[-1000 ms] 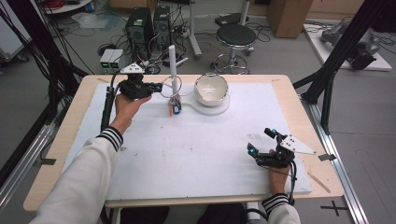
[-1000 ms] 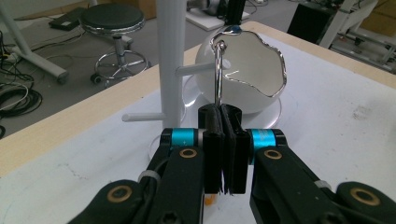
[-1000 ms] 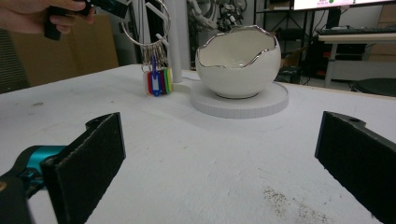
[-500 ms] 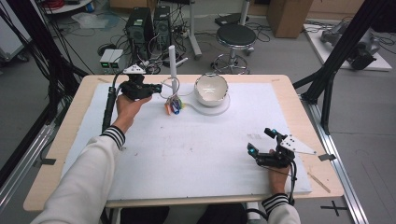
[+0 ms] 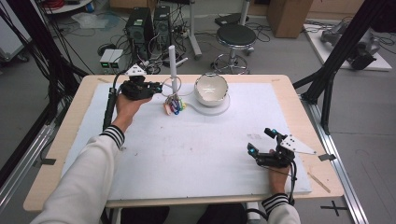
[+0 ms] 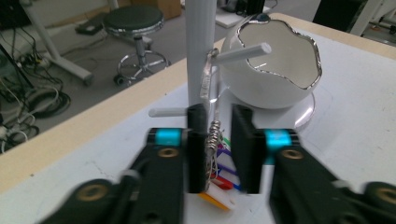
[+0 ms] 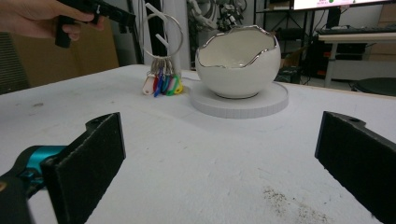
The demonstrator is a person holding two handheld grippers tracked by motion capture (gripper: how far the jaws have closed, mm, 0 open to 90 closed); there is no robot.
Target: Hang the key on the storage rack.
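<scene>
Left gripper (image 5: 156,87): I hold it at the 11 o'clock part of the table, pointing toward 3 o'clock at the stand; in the left gripper view (image 6: 219,154) its black jaws sit a little apart, either side of the ring's wire, and I cannot tell whether they press it.

Right gripper (image 5: 259,142): I hold it at the 4 o'clock part of the table, above the mat; in the right gripper view its jaws stand wide apart with nothing between them.

Large silver key ring with coloured plastic tags (image 5: 173,103): hangs on a peg of the stand; tags reach down to the mat (image 7: 161,83).

White upright post stand with short side pegs (image 5: 172,67): at 12 o'clock, just beside the bowl's base.

White eggshell-shaped bowl with a jagged silver rim (image 5: 211,88): rests on a round white base (image 5: 220,107), at 3 o'clock of the stand.

White mat (image 5: 196,149): covers the wooden table (image 5: 65,135).
</scene>
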